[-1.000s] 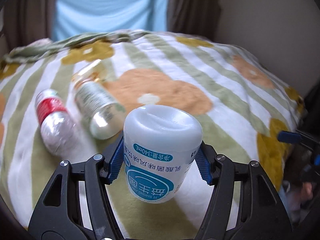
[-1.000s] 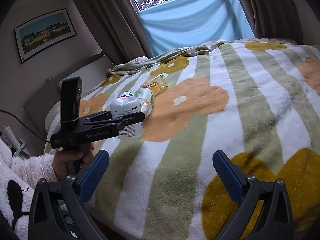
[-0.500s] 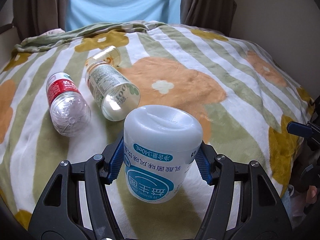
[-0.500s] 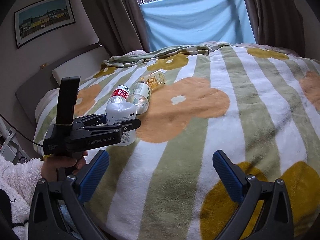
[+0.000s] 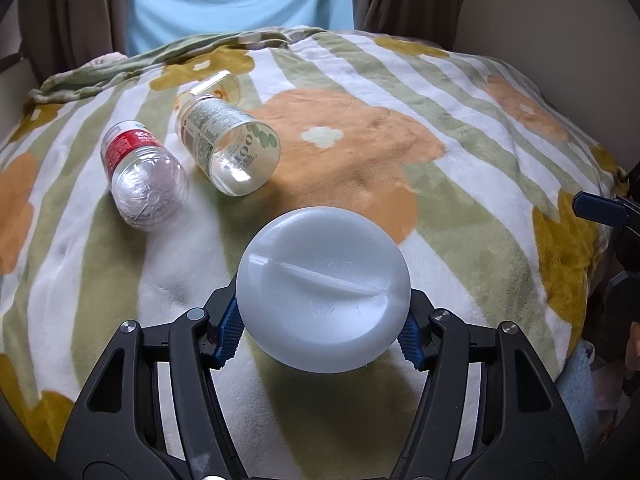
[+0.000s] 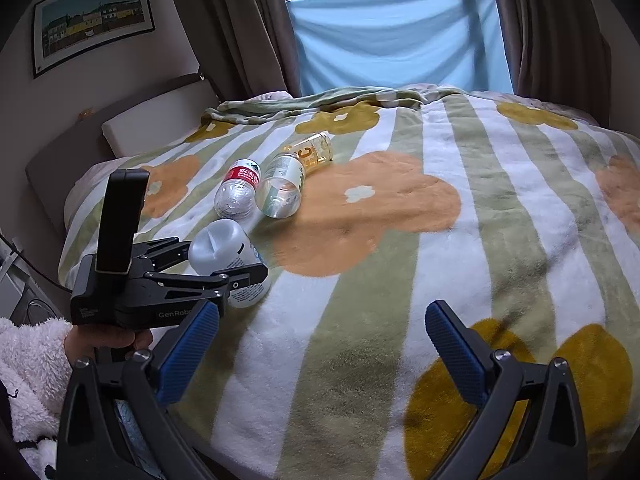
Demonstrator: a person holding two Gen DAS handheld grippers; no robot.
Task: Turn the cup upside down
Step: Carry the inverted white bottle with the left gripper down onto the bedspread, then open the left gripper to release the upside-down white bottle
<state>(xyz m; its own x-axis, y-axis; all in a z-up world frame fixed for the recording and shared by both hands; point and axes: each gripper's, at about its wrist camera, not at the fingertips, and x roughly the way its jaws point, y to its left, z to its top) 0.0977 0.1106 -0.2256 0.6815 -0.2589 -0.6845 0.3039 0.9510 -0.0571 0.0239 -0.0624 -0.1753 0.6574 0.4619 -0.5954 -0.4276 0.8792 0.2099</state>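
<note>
The cup (image 5: 322, 292) is white plastic with a blue-printed label, and its flat base faces the left wrist camera. My left gripper (image 5: 320, 336) is shut on its sides with both blue pads. In the right wrist view the cup (image 6: 222, 250) is held base up and tilted, its lower end at the blanket (image 6: 360, 280); whether they touch I cannot tell. The left gripper (image 6: 224, 264) is held by a hand in a fluffy white sleeve. My right gripper (image 6: 320, 340) hangs open and empty over the bed's near edge, to the right of the cup.
Three bottles lie on the blanket beyond the cup: a red-labelled one (image 5: 140, 176), a clear green-labelled one (image 5: 228, 148) and a yellow one (image 6: 316, 150). A padded headboard (image 6: 152, 120) is at the left, curtains and a window behind. The right gripper's blue pad (image 5: 596, 206) shows at the bed's right edge.
My left gripper has tipped forward and come down toward the blanket, so the cup's base now faces its camera instead of its label. The right gripper stays open and hardly moves.
</note>
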